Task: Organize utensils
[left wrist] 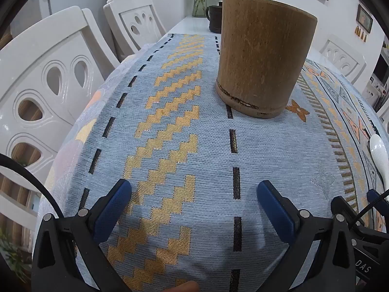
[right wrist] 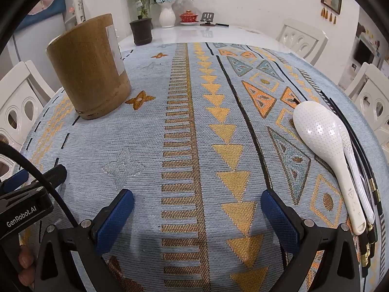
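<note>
A brown bamboo holder (left wrist: 263, 56) stands upright on the patterned cloth, ahead of my left gripper (left wrist: 194, 189) and slightly to its right. That gripper is open, with only cloth between its blue pads. In the right wrist view the holder (right wrist: 88, 69) is at the far left. A large white spoon (right wrist: 323, 150) lies at the right with a smaller white spoon (right wrist: 355, 168) and several black chopsticks (right wrist: 364, 165) beside it. My right gripper (right wrist: 197, 202) is open over bare cloth, to the left of the spoons. The large spoon's bowl (left wrist: 378, 150) shows at the left view's right edge.
White chairs (left wrist: 48, 92) stand along the left side of the table and others (right wrist: 374, 102) on the right. At the far end are a dark pot (right wrist: 141, 30), a white vase with flowers (right wrist: 167, 14) and a red lidded bowl (right wrist: 187, 17). The left gripper's body (right wrist: 24, 199) shows at the lower left.
</note>
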Motion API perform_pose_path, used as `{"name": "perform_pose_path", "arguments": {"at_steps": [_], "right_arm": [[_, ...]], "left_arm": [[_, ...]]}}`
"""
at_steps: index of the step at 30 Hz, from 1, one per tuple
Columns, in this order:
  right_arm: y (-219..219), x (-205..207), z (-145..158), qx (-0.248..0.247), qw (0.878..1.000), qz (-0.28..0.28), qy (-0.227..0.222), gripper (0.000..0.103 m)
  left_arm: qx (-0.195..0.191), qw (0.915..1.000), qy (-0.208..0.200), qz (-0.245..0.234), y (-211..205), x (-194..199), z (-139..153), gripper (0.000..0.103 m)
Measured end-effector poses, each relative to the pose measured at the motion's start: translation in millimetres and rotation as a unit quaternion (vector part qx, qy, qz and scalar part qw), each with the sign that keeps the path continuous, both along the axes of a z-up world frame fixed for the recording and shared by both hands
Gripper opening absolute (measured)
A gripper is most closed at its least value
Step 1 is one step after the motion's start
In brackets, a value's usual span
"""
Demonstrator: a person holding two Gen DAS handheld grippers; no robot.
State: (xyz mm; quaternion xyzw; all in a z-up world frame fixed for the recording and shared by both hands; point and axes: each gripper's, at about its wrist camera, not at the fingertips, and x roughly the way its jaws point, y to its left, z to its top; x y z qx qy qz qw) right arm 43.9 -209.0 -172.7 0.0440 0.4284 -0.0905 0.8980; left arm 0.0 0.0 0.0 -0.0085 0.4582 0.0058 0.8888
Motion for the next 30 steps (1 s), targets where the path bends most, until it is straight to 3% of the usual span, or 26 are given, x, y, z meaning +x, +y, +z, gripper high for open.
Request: {"name": "perform_pose_path", "arguments": {"at_steps": [30], "right_arm": [[0.0,-0.5,0.0,0.002,1.000,0.000,-0.001,0.103]], "left_arm": [[0.004,1.0000,0.001,0.001,1.4,1.7,-3.1,0.103]]}}
